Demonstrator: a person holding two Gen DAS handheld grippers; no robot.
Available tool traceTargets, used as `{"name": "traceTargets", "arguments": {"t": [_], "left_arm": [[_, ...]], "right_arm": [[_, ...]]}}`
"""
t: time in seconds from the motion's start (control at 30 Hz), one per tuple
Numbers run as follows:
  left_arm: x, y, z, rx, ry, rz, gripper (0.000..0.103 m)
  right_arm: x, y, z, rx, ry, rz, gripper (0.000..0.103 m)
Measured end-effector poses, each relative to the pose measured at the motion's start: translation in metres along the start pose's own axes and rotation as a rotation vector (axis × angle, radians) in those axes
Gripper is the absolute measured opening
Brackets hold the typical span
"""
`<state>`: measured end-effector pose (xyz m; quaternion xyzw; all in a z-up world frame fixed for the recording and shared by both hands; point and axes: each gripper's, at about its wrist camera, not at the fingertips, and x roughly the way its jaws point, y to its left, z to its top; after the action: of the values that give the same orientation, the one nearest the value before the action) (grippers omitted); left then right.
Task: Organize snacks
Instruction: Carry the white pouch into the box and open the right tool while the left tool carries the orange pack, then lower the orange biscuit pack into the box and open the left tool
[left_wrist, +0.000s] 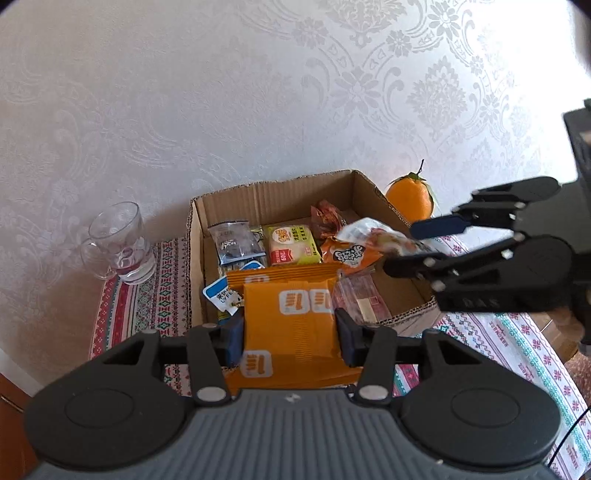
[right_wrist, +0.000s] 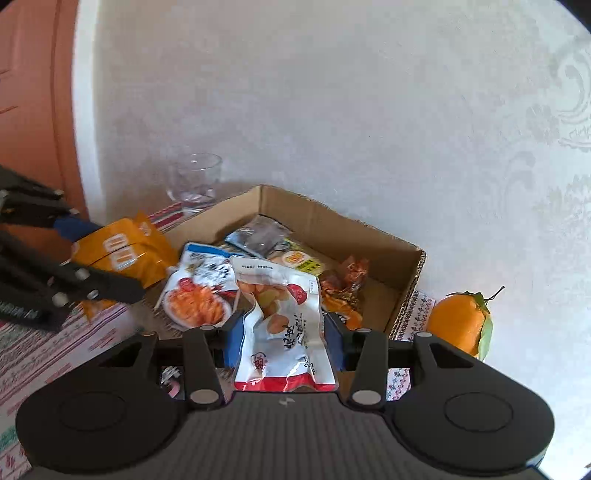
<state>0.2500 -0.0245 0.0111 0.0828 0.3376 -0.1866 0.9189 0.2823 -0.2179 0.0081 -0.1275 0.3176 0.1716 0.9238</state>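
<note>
Left gripper (left_wrist: 290, 332) pinches the orange packet (left_wrist: 291, 317), held above the near edge of the cardboard box (left_wrist: 273, 195). Right gripper (right_wrist: 282, 341) clamps the white pouch (right_wrist: 284, 325) over the box's near side too. Inside the box lie more snack packets; a glass mug (left_wrist: 118, 243) stands left of it, an orange fruit (left_wrist: 410, 199) right behind.

Bright daylight from the right, washed-out wallpaper (left_wrist: 535, 44), fisheye-bent dark corners, slight motion blur.
</note>
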Motion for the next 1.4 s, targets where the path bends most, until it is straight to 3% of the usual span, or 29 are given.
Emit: {"name": "traceTargets", "arguments": {"t": [0.3,0.33,0.37,0.43,0.53,0.67,0.83,0.93,1.4], "left_arm": [[0.014,0.002,0.007,0.003,0.017,0.011,0.048],[0.016,0.002,0.009,0.004,0.017,0.011,0.048],[0.018,0.002,0.011,0.003,0.017,0.011,0.048],[0.024,0.003,0.014,0.000,0.019,0.010,0.048],[0.032,0.003,0.017,-0.005,0.027,0.009,0.048],[0.040,0.004,0.021,-0.015,0.034,0.012,0.048],[0.049,0.003,0.025,-0.018,0.044,0.001,0.048],[0.052,0.006,0.026,-0.030,0.044,-0.002,0.048],[0.086,0.006,0.052,-0.071,0.059,0.029,0.048]], "right_arm": [[0.047,-0.018,0.019,0.108,0.049,-0.047,0.054],[0.048,-0.019,0.020,0.120,0.041,-0.053,0.057],[0.049,-0.019,0.021,0.126,0.034,-0.060,0.072],[0.045,-0.018,0.021,0.134,0.007,-0.061,0.088],[0.039,-0.016,0.021,0.132,0.003,-0.043,0.088],[0.031,-0.015,0.016,0.128,0.004,-0.051,0.098],[0.027,-0.019,0.008,0.155,0.039,-0.101,0.099],[0.023,-0.026,0.001,0.177,0.039,-0.100,0.103],[0.007,-0.022,-0.012,0.137,0.035,-0.108,0.103]]}}
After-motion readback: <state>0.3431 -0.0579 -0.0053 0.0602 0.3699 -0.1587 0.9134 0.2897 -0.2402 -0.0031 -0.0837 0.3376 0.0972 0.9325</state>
